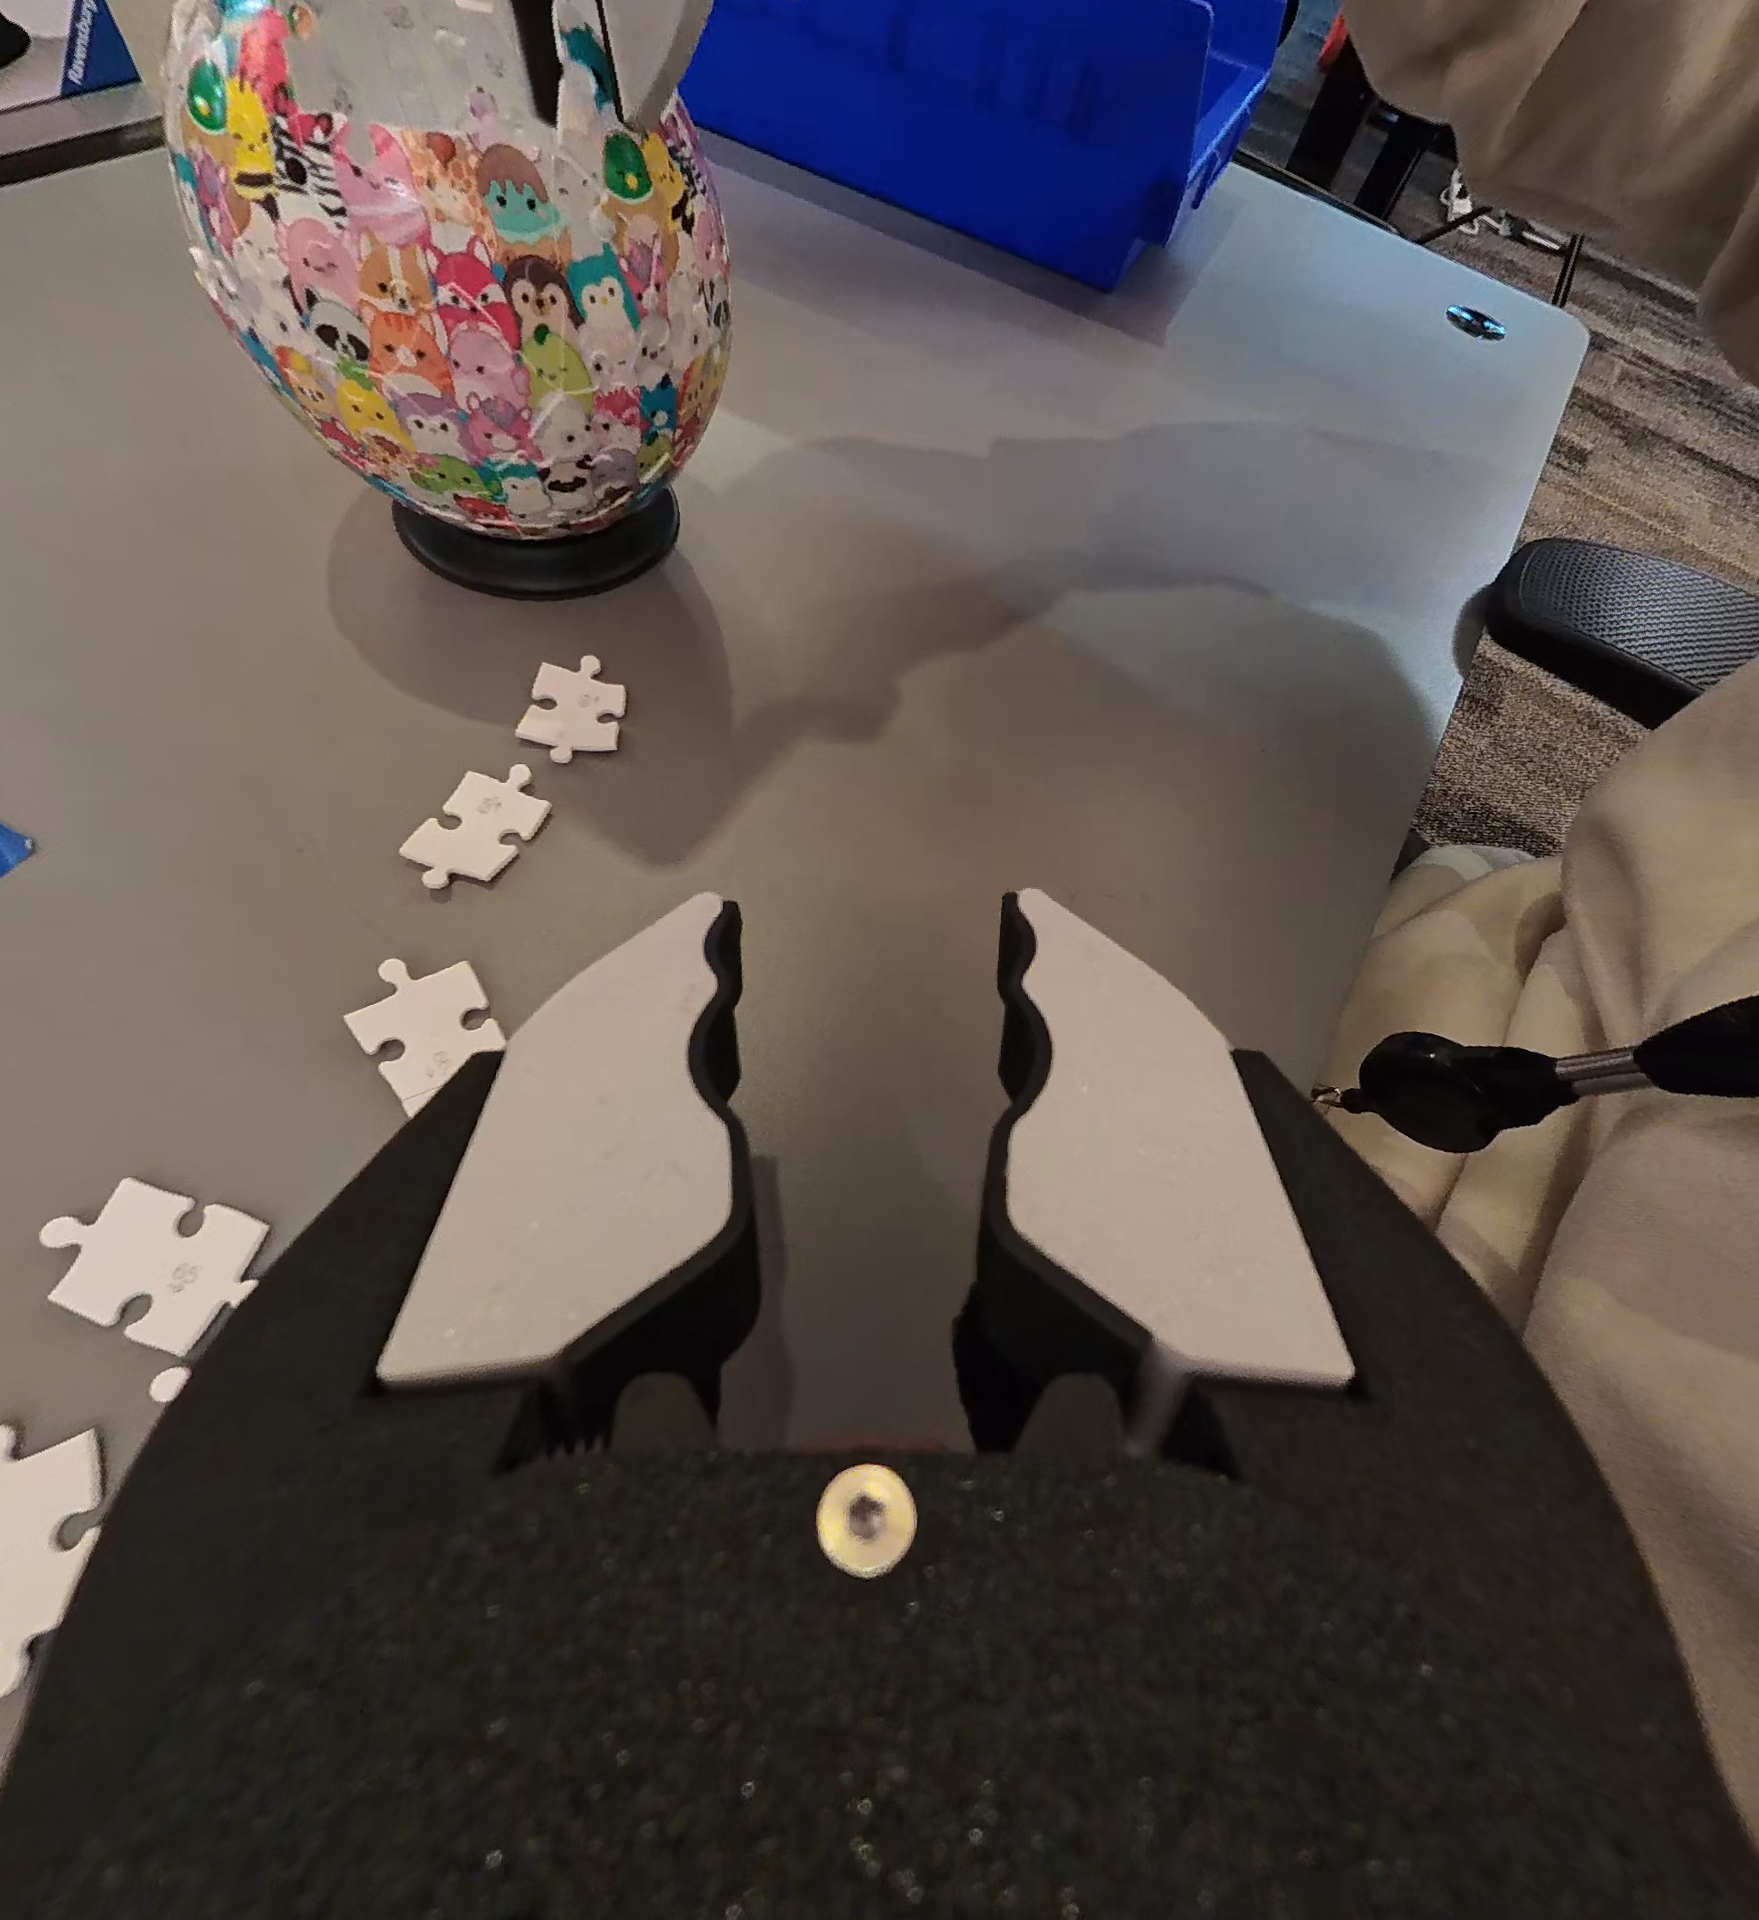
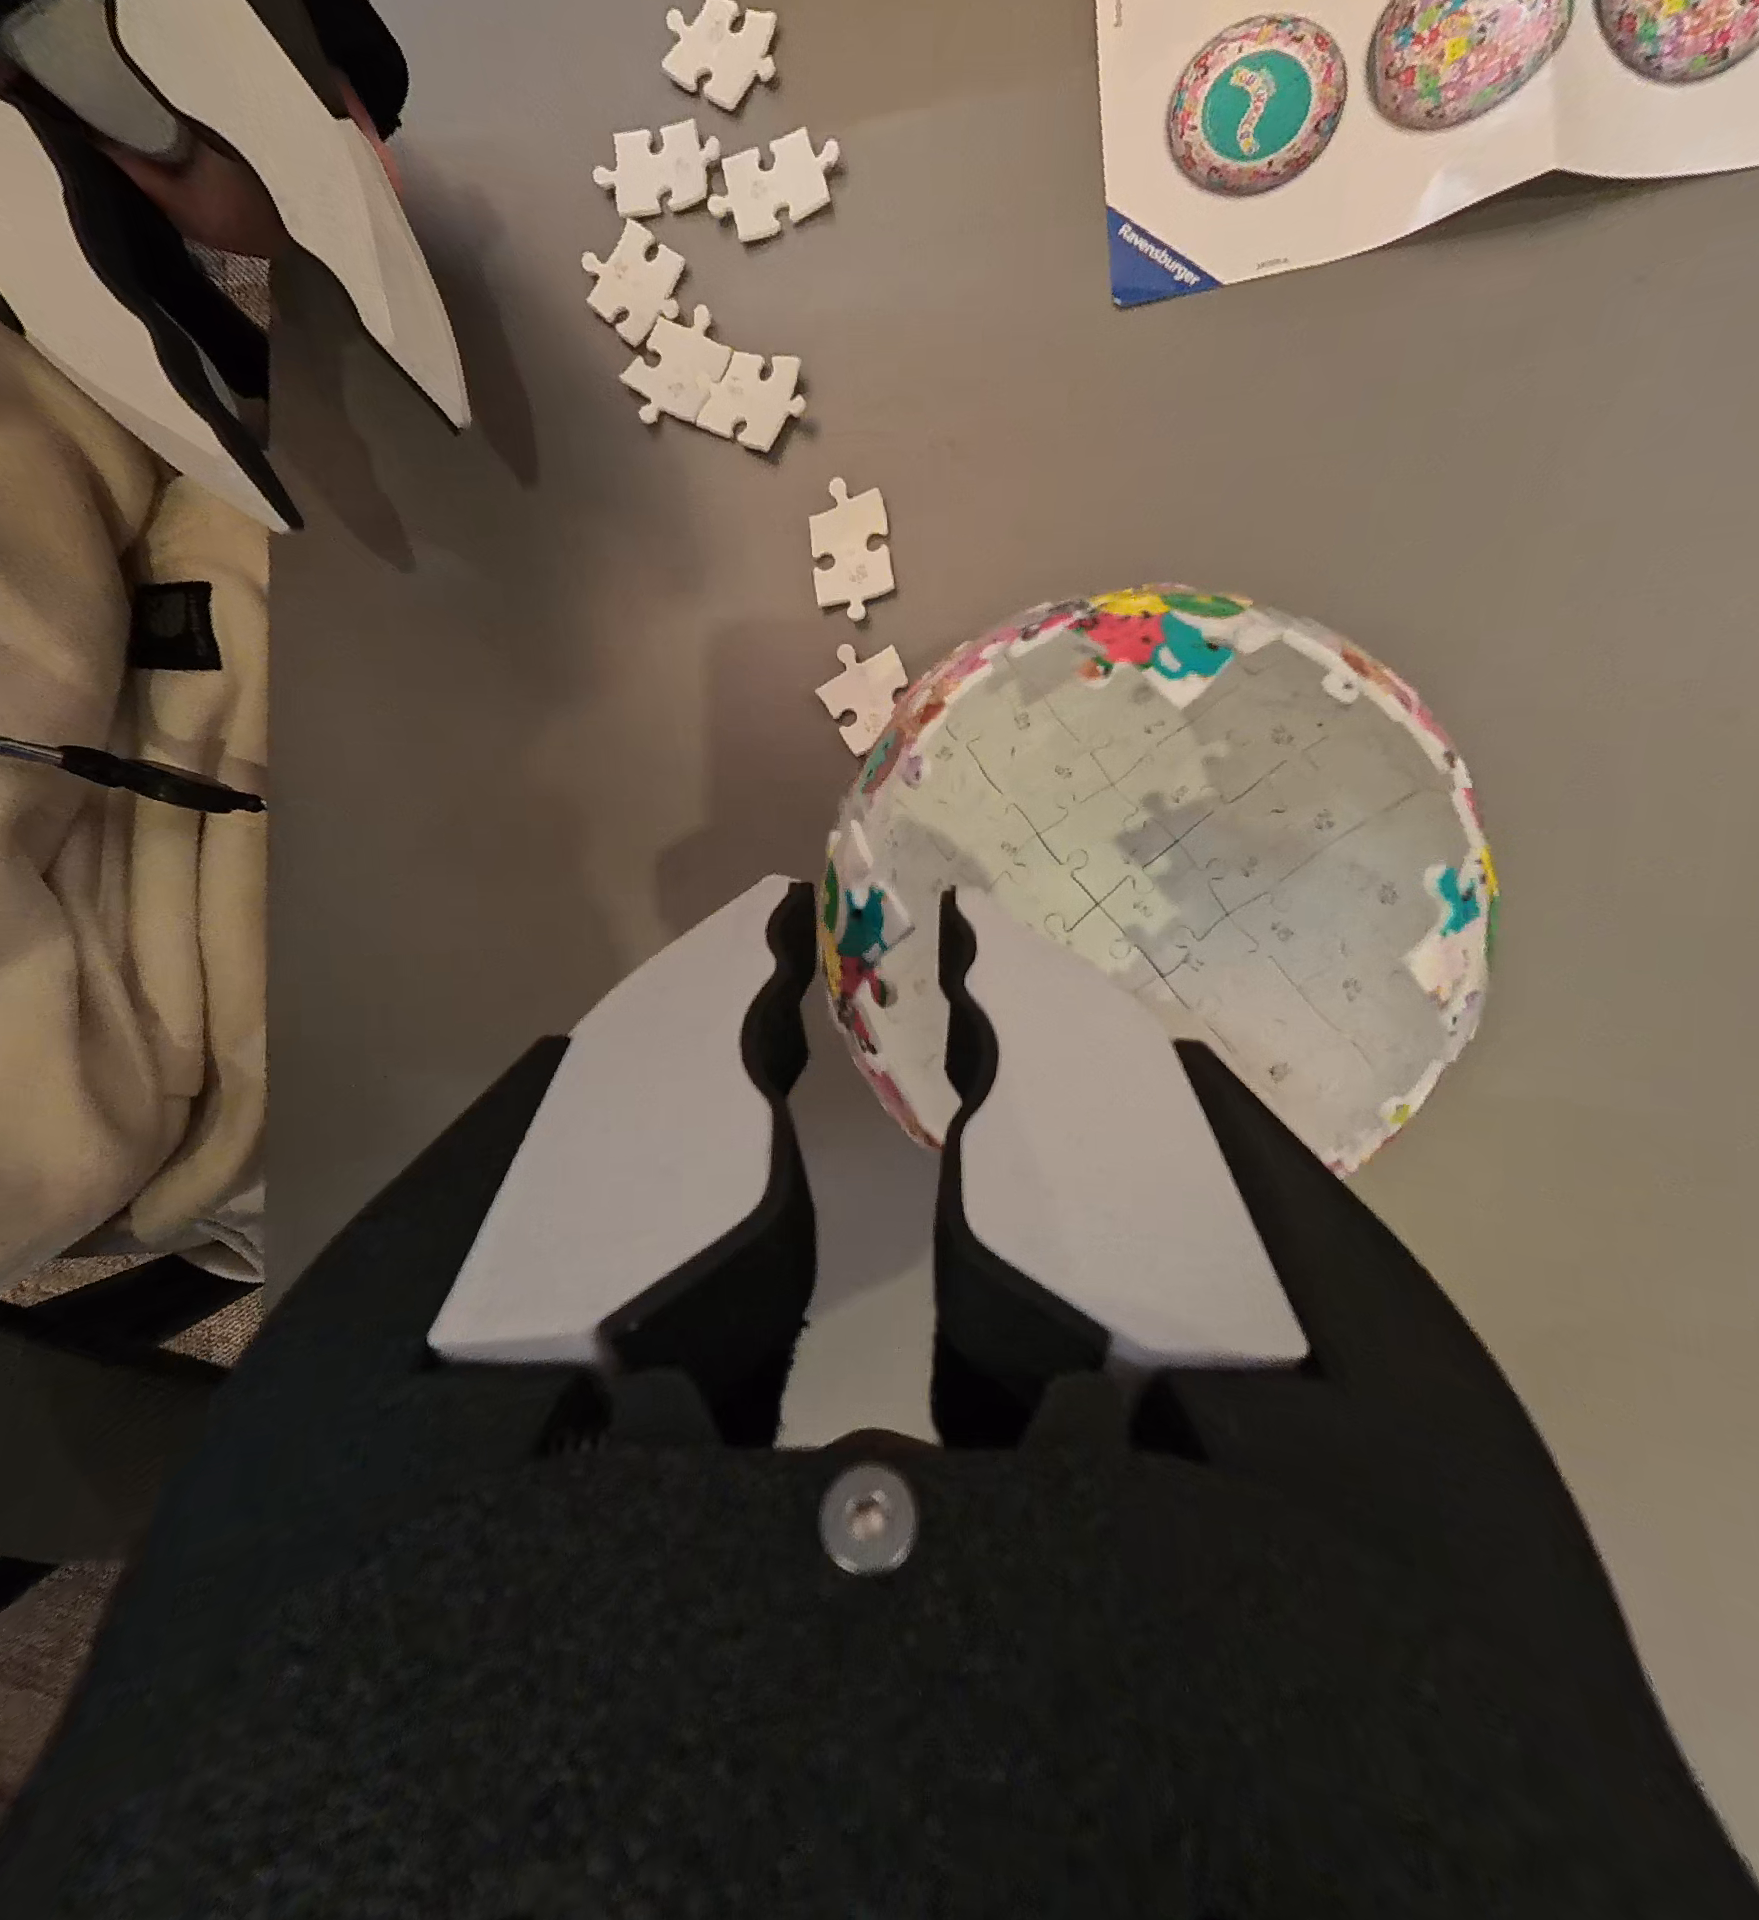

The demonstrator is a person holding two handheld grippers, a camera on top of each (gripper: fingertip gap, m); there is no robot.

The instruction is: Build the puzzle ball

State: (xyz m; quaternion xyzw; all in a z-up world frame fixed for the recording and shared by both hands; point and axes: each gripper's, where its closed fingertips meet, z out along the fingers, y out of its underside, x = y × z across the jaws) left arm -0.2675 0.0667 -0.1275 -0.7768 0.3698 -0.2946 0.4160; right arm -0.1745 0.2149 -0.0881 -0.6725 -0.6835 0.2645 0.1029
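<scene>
— Starting big: what fills the table [image 1: 1010, 644]?

— Grey top, with the ball [image 1: 449, 312] on a black ring stand [image 1: 537, 545] toward its far left in the left wrist view. It's unfinished: from above, the right wrist view shows an open top and the pale inside of the shell [image 2: 1218, 862].

— And the blue bin [image 1: 968, 125]?

— Behind the ball, at the far edge. A leaflet [image 2: 1457, 114] lies flat beyond the ball in the right view.

— Grippers?

— Left gripper [image 1: 870, 914] hangs over bare table near the front edge, jaws spread wide, nothing between them. Right gripper [image 2: 877, 904] is at the ball's rim, jaws drawn close with a coloured bit of shell between them; whether they actually pinch it or a loose piece, I can't tell.

— Loose pieces [image 2: 709, 270]?

— White side up, trailing from the stand toward the left gripper, some touching.
</scene>
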